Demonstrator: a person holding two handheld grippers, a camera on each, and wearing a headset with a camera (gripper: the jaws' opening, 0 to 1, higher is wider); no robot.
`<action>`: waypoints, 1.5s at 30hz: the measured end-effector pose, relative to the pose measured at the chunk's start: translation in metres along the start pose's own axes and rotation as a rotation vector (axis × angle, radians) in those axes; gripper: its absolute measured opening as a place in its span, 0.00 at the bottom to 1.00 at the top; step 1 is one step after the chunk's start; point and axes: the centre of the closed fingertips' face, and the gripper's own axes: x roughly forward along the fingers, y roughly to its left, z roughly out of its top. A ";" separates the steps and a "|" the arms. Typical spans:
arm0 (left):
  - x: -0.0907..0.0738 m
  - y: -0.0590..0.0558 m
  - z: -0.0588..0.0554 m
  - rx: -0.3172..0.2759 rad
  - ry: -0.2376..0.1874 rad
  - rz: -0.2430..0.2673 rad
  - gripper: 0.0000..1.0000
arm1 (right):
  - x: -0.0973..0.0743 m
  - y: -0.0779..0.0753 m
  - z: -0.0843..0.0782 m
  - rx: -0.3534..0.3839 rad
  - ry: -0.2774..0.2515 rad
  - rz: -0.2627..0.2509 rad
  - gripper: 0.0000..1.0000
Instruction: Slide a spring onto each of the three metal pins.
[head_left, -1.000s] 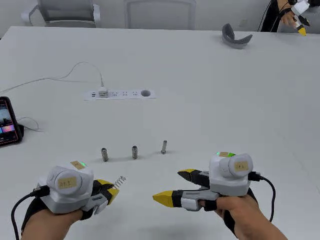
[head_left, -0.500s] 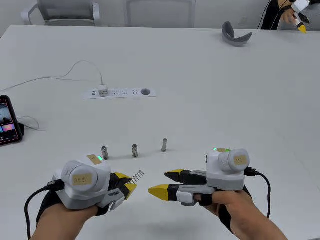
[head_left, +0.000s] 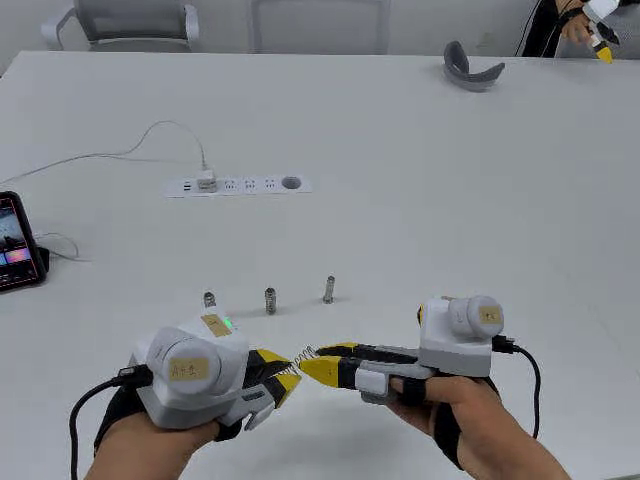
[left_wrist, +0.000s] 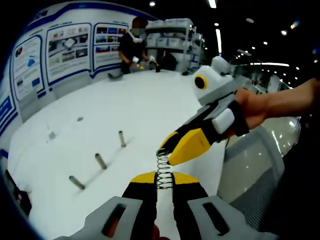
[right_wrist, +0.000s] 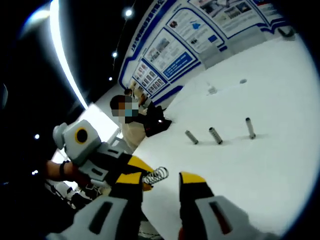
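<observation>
metal spring (head_left: 303, 355), pinched in the left gripper (head_left: 283, 370), now meets the right gripper (head_left: 325, 362), which has swung in, jaws narrowed but parted round its free end: a handover, likely for the bare pin (head_left: 328, 290).

A small silver coil spring (head_left: 303, 355) is pinched at one end between the yellow tips of the left hand-held gripper (left_wrist: 162, 181) and sticks straight out, above the counter (head_left: 420, 200). Its free end reaches the parted yellow tips of the right hand-held gripper (right_wrist: 161, 177), lying close beside one of them. Beyond it, three short metal pins stand upright in a row, apart from each other: the left pin (head_left: 209, 298) and middle pin (head_left: 270, 300) look thicker and ribbed, the right pin (head_left: 328, 290) slimmer and smooth.
</observation>
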 end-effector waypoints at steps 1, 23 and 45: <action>0.001 -0.001 0.001 0.005 0.000 -0.004 0.10 | 0.001 0.001 -0.001 0.008 0.004 0.007 0.28; 0.003 -0.002 0.001 0.046 0.004 -0.044 0.10 | -0.001 0.017 0.011 -0.042 0.026 0.042 0.12; 0.004 -0.017 0.017 0.111 -0.035 -0.129 0.09 | -0.006 0.034 0.004 -0.492 0.469 0.090 0.12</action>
